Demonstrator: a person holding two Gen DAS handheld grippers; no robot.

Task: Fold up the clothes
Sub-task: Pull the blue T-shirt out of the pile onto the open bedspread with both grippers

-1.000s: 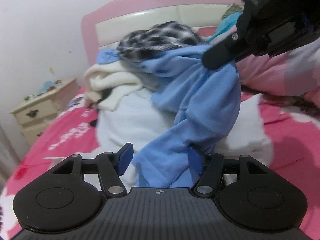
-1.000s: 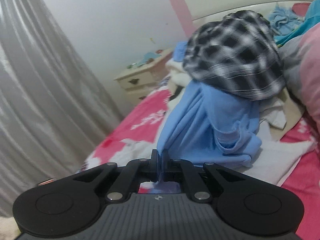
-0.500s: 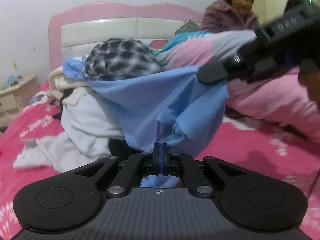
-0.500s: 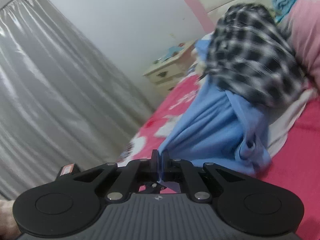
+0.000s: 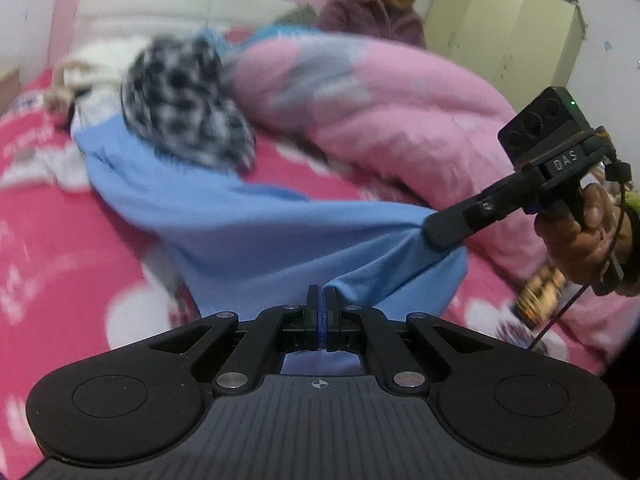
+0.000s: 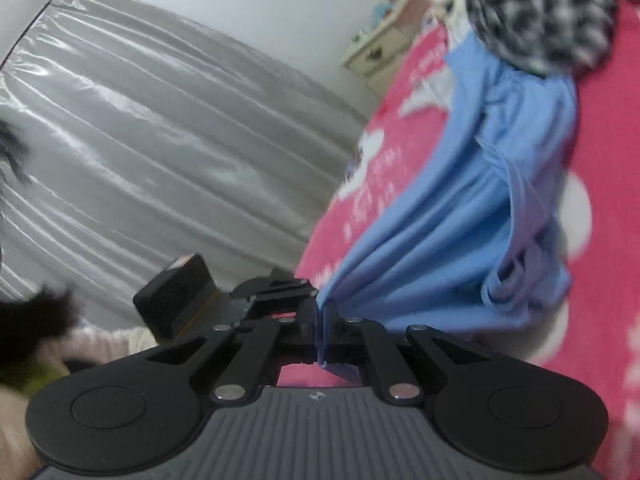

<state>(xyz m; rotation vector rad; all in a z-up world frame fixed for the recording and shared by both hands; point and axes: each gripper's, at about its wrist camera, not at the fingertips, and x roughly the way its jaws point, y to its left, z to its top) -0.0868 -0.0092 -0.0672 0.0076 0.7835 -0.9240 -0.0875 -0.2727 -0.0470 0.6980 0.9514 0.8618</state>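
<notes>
Since half a second ago the light-blue cotton garment (image 5: pixel 256 236) has been drawn off the heap and toward the foot of the pink patterned bed (image 5: pixel 60 264); it now lies stretched low over the sheet rather than draped high. The black-and-white checked cloth (image 5: pixel 180 108) has come along with it and rests on the garment's far end. Both views are motion-blurred.

Left hand-held gripper (image 5: pixel 322 312): fingers pressed together, a fold of the blue garment pinched between them. A second earlier they stood apart; half a second ago they were already clamped.

Right hand-held gripper (image 6: pixel 320 320): fingers closed on another edge of the same garment (image 6: pixel 460 208), unchanged across all frames. In the left view its fingers (image 5: pixel 448 232) pinch the garment's right corner, cloth taut between the two grips.

Writing: "DAS" in white letters on the right gripper's body (image 5: pixel 564 164). A green indicator light shows on the unit above it.

Edges and room: a rumpled pink quilt (image 5: pixel 380 112) borders the garment on the right, nearly touching. Open sheet lies to the left. A grey pleated curtain (image 6: pixel 140 152) stands beyond the bed's left edge, and a cream bedside cabinet (image 6: pixel 380 48) stands near the headboard.
</notes>
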